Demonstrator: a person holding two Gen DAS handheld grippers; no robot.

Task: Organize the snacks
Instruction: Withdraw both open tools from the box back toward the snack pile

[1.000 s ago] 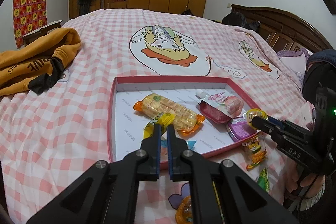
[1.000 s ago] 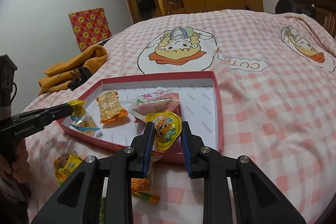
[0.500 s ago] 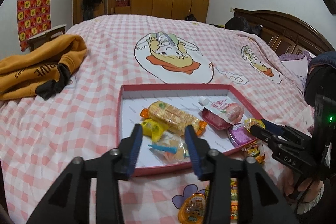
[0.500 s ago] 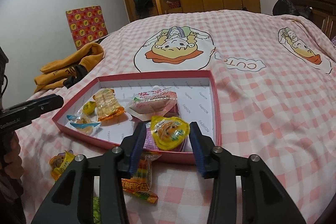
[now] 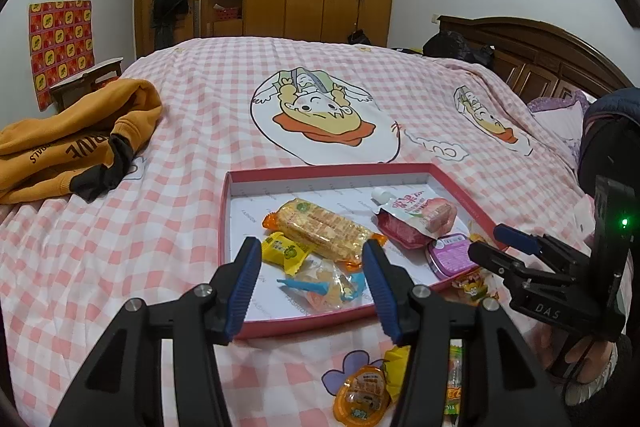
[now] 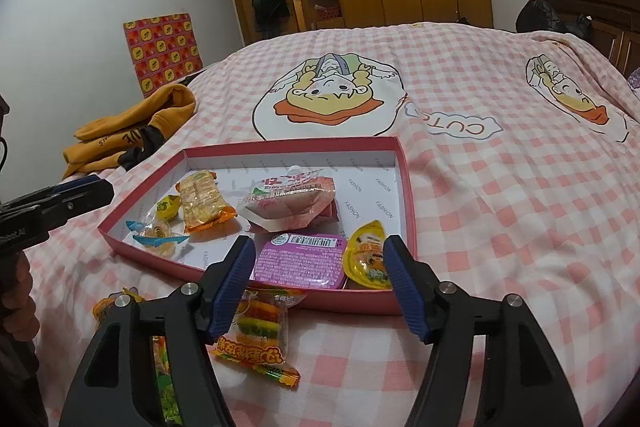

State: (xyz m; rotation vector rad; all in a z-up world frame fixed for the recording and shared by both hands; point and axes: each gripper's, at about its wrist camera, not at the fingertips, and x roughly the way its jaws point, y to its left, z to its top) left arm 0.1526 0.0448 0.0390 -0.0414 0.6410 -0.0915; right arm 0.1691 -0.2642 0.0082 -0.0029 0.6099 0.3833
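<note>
Blue-padded left gripper (image 5: 312, 263) hangs low over the red tray's (image 5: 304, 171) near edge, jaws spread, empty. Right gripper (image 6: 320, 265) likewise spread, empty, at the tray's near right corner. Inside the tray: wafer pack (image 5: 320, 225), yellow candy (image 5: 285, 251), clear sweet (image 5: 324, 287), pink pouch (image 6: 290, 201), purple tin (image 6: 302, 261), yellow jelly cup (image 6: 366, 255). Outside on the checked bedspread (image 6: 500, 227): gummy packet (image 6: 260, 331), orange jelly cup (image 5: 362, 399). Orange hoodie (image 5: 68, 143) lies well apart.
</note>
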